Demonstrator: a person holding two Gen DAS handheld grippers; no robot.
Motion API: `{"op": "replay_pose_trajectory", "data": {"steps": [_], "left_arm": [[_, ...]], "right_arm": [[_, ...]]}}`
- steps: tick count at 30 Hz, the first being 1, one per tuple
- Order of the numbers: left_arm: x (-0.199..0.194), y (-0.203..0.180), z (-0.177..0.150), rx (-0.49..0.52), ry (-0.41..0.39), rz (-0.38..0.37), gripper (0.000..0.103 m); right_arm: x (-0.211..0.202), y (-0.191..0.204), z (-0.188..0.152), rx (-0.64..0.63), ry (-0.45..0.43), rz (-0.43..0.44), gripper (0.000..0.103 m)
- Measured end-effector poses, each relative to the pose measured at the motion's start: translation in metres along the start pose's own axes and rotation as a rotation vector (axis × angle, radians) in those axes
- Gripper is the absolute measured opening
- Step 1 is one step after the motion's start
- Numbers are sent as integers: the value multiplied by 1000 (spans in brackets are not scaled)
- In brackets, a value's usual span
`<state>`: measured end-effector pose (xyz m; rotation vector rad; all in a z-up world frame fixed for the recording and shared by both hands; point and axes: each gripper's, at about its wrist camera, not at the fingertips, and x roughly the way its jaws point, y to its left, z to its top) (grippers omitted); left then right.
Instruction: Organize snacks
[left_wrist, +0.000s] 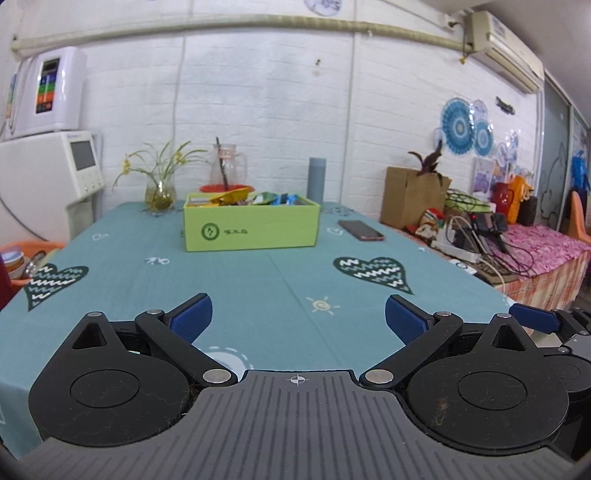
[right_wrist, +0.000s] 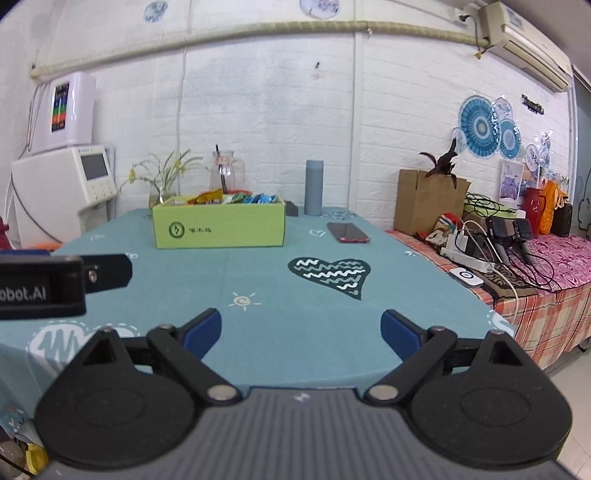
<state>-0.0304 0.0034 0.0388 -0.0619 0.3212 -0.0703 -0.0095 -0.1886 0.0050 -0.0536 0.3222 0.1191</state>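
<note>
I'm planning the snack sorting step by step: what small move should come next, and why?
Probably bring the left claw forward toward the green box. Both claws are open and empty at the near edge of the table, and the snack packets all sit in that box at the far end, well out of reach.

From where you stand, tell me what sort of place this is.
Probably a lived-in home room: a tablecloth-covered table with a flower vase, a wall air conditioner, and a cluttered side bench.
</note>
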Motion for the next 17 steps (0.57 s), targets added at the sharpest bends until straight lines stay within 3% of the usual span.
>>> {"op": "replay_pose_trajectory", "data": {"steps": [5, 10, 13, 17], "left_arm": [[3, -17, -1, 61, 0, -23, 90], [3, -17, -9, 50, 22, -20, 89], [4, -11, -9, 30, 11, 3, 83], [5, 1, -10, -13, 19, -10, 84]], "right_arm": [[-8, -16, -13, 35, 21, -4, 94], [-17, -26, -13, 77, -8, 27, 94], [-11, -28, -15, 77, 10, 25, 94], [-4, -28, -19, 77, 32, 30, 94]]}}
